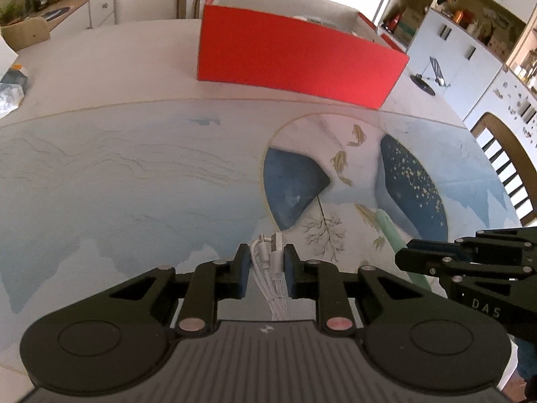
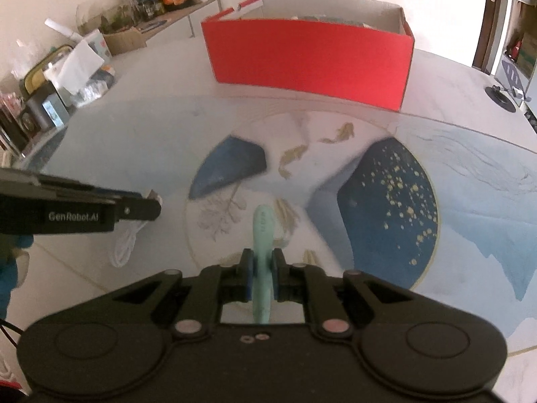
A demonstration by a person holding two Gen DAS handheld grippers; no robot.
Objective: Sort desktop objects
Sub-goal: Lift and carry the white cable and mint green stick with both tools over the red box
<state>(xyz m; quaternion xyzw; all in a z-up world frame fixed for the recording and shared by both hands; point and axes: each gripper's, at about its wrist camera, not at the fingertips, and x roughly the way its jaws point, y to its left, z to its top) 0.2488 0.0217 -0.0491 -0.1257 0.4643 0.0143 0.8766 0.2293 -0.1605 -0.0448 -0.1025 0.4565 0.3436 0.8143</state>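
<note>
One bundle of white cable [image 1: 268, 268] sits pinched between the closed left tongs [image 1: 266, 262], its coiled loops trailing down toward the camera and its plug ends poking up past the pads. One pale green, flat-handled tool [image 2: 263, 255] is clamped in the narrow right tongs [image 2: 262, 268], its rounded tip reaching out above the mat; what kind of tool it is cannot be made out. Both items are held over a single painted mat [image 1: 134, 174] showing gold fish and dark blue shapes, which covers the near part of the pale counter [image 1: 117, 53]. Farther back stands one open red box [image 2: 308, 62] with white inner walls; something lies inside, though only slivers show above the rim. A small black stand [image 1: 423, 82] rests on the counter near the box. Two wooden chairs are partly cut off at the edges, and cluttered shelves blur in the background.
</note>
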